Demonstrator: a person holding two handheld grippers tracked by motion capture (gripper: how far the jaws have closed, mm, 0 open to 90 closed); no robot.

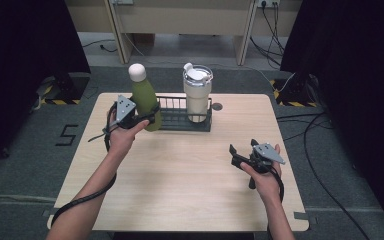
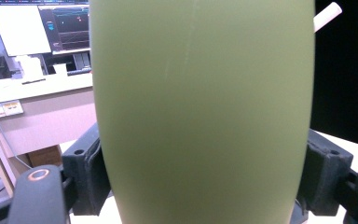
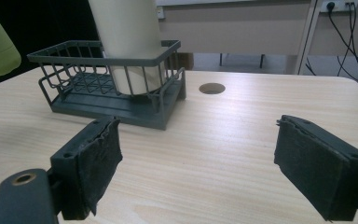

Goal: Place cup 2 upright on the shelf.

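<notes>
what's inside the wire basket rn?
The wire basket holds the cream tumbler, upright at its right end. The rest looks bare. The green bottle, clamped in the left gripper, covers its left end.

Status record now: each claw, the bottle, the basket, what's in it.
left claw: shut on green bottle, gripped low on its body
green bottle: upright, white cap on, raised off the table at the basket's left end
wire basket: dark, on the table's far side
in basket: cream tumbler with lid, upright, right half
right claw: open, nothing between its pads, low over the table's right side
</notes>
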